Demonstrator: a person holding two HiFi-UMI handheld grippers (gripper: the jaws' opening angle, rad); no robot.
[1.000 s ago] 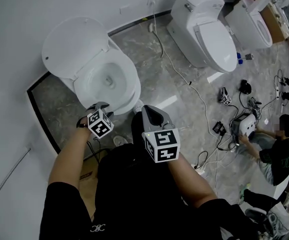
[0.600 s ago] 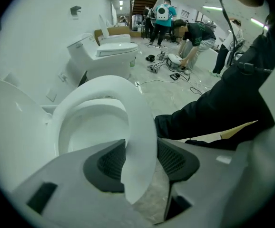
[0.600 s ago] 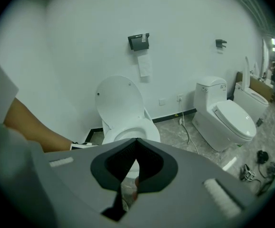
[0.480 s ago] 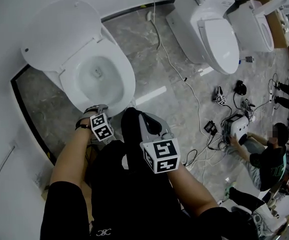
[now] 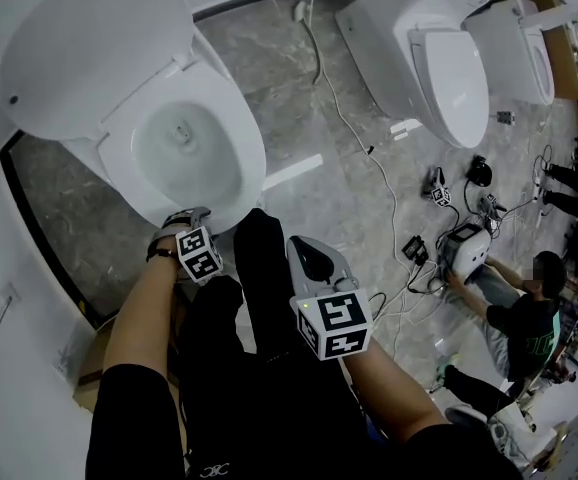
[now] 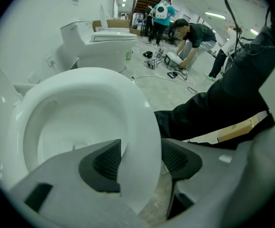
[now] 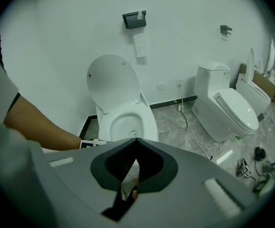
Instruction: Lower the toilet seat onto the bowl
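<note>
Here, the left claw (image 6: 141,160) stands released, its jaws having just been opening, with the front edge of the toilet seat (image 6: 135,103) running between them. The pads lie close on either side, and contact cannot be ruled out on the inner one. The seat appears to lie down on the bowl (image 5: 181,148) ahead of the claw, though whether it rests fully cannot be told. The right claw (image 7: 133,140) is clenched on nothing, with the bowl well ahead of it. Likely hazards: if the left claw is drawn away at a slant, a pad may catch the seat's edge and lift or skew it. If there is a gap beneath, the freed seat may drop and knock the porcelain. The raised lid (image 5: 89,53), beyond the claw, could be tipped forward by a jolt.
</note>
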